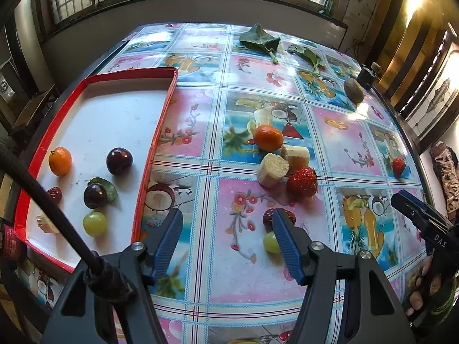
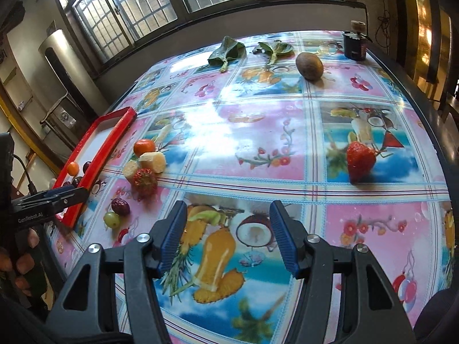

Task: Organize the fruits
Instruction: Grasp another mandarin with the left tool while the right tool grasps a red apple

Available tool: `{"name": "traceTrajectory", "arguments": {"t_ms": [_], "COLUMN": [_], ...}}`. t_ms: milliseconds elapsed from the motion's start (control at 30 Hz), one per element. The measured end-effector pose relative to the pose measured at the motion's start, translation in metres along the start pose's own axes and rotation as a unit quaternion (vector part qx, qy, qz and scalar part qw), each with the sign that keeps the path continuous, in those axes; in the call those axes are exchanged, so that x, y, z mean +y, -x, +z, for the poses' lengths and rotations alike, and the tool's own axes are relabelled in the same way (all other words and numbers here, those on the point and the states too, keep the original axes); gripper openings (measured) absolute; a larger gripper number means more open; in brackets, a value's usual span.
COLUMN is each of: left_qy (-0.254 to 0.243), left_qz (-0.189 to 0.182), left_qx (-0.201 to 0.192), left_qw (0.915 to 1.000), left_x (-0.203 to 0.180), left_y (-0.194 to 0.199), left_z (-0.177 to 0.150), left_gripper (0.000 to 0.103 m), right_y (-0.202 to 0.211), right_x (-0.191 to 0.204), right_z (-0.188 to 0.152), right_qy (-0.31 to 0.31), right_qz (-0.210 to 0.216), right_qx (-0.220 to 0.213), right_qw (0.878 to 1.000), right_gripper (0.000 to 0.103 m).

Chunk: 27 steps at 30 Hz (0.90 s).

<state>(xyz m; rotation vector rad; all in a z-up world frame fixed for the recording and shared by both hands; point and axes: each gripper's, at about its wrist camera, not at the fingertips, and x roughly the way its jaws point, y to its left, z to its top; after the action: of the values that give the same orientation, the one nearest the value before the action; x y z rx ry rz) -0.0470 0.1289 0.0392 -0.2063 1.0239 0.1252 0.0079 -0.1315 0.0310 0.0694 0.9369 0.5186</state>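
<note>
A red-rimmed white tray lies at the left and holds a kumquat, two dark plums, a green grape and other pieces. On the table sit a tangerine, two banana pieces, a strawberry, a red date and a green grape. My left gripper is open and empty, its right finger just in front of the date and grape. My right gripper is open and empty above the tablecloth. A second strawberry and a kiwi lie ahead of it.
Two green leaves lie at the table's far edge. A dark jar stands at the far right corner. The table's right edge is close to the strawberry. The left gripper shows in the right wrist view beside the tray.
</note>
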Motion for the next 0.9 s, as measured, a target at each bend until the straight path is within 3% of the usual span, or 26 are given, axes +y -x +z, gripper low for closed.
{"name": "traceTrajectory", "arguments": {"t_ms": [233, 467, 900], "left_qy": [-0.011, -0.004, -0.003], "left_qz": [0.004, 0.014, 0.000], "left_qx": [0.011, 0.023, 0.008], "left_qw": [0.9999, 0.9996, 1.0000], "left_x": [-0.011, -0.017, -0.028], "left_y": [-0.010, -0.022, -0.027], "left_z": [0.009, 0.020, 0.046], "left_gripper": [0.065, 0.065, 0.065], "right_y": [0.011, 0.014, 0.026], "right_x": [-0.026, -0.042, -0.069], "right_z": [0.001, 0.005, 0.005], "right_qy": [-0.029, -0.045, -0.071], "right_qz": [-0.014, -0.001, -0.018], "right_qx": [-0.011, -0.027, -0.045], "right_qw": [0.999, 0.999, 0.996], "right_gripper": [0.061, 0.061, 0.061]}}
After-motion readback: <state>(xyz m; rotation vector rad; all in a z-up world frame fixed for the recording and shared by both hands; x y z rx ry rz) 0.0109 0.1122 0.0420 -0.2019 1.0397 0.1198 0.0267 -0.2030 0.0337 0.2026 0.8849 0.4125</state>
